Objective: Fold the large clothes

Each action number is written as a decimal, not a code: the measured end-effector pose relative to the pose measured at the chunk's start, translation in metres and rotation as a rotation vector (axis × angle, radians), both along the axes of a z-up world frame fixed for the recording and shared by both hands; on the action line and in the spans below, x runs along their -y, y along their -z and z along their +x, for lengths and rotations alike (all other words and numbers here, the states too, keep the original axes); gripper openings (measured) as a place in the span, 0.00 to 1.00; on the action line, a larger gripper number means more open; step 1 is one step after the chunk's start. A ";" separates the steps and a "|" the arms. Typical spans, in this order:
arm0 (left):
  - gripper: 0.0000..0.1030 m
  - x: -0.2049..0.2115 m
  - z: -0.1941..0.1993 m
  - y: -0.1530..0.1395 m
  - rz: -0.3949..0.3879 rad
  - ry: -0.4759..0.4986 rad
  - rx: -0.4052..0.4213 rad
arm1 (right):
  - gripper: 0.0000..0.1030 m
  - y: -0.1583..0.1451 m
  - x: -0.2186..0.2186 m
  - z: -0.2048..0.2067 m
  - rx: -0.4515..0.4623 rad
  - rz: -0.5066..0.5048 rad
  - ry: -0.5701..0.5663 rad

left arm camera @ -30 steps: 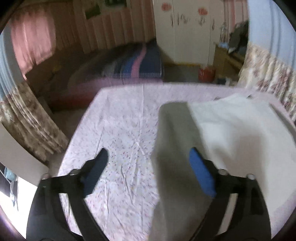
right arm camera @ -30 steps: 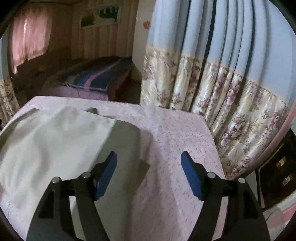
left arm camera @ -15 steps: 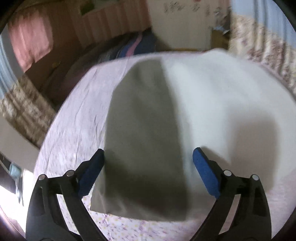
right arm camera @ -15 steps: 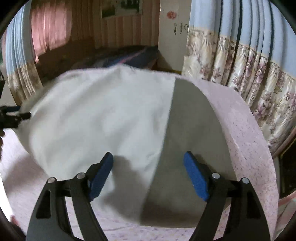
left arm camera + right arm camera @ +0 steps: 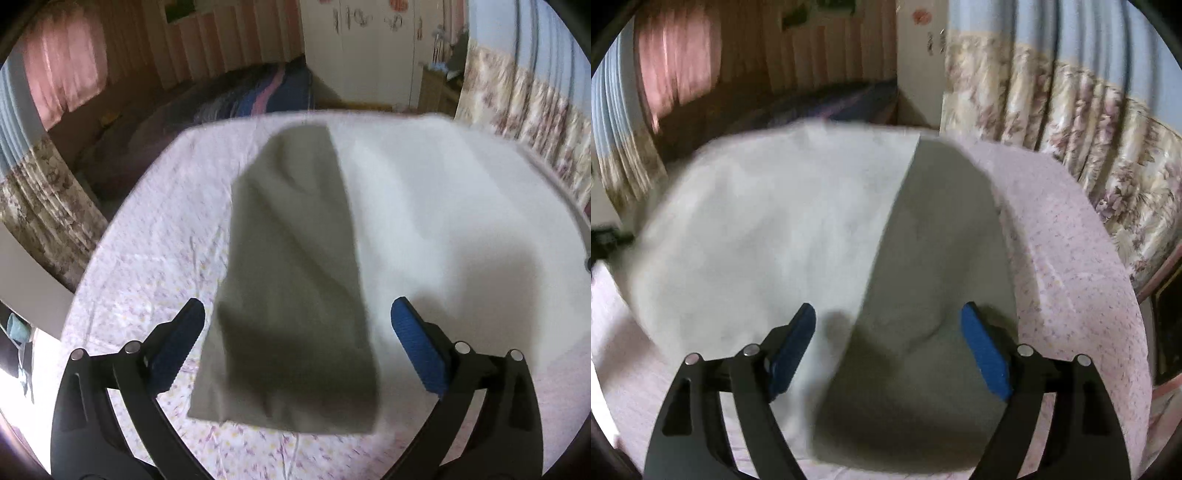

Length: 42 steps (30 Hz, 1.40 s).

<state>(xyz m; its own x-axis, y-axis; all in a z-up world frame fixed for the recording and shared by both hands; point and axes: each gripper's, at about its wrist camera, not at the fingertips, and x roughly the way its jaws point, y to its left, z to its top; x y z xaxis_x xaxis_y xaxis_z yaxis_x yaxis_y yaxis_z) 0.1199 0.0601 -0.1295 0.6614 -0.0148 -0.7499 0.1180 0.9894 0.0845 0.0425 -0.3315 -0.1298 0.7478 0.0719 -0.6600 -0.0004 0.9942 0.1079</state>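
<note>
Large white-and-grey cloth garment (image 5: 369, 229) lies flat mid-bed on pink floral bedsheet (image 5: 147, 266), near edge. Soft, light, limp; pinch near-edge corners. Left gripper (image 5: 297, 343) and right gripper (image 5: 888, 343) spread, empty.

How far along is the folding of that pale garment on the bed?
Early. The garment lies spread on the pink sheet, its grey side panels flat. In hand: nothing; the left gripper and right gripper hang open above it. Every visible fold remains.

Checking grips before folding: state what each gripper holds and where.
Nothing is held. The left gripper and right gripper are both open above the garment.
</note>
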 end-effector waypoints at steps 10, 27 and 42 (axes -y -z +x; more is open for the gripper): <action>0.97 0.070 -0.031 -0.030 -0.103 0.113 0.040 | 0.96 -0.001 0.020 -0.047 0.058 0.199 0.236; 0.97 0.135 -0.015 0.024 -0.097 0.207 -0.071 | 0.96 0.049 0.019 -0.078 -0.008 0.250 0.424; 0.97 0.139 -0.013 0.025 -0.080 0.205 -0.093 | 0.97 0.062 0.011 -0.037 -0.047 0.329 0.355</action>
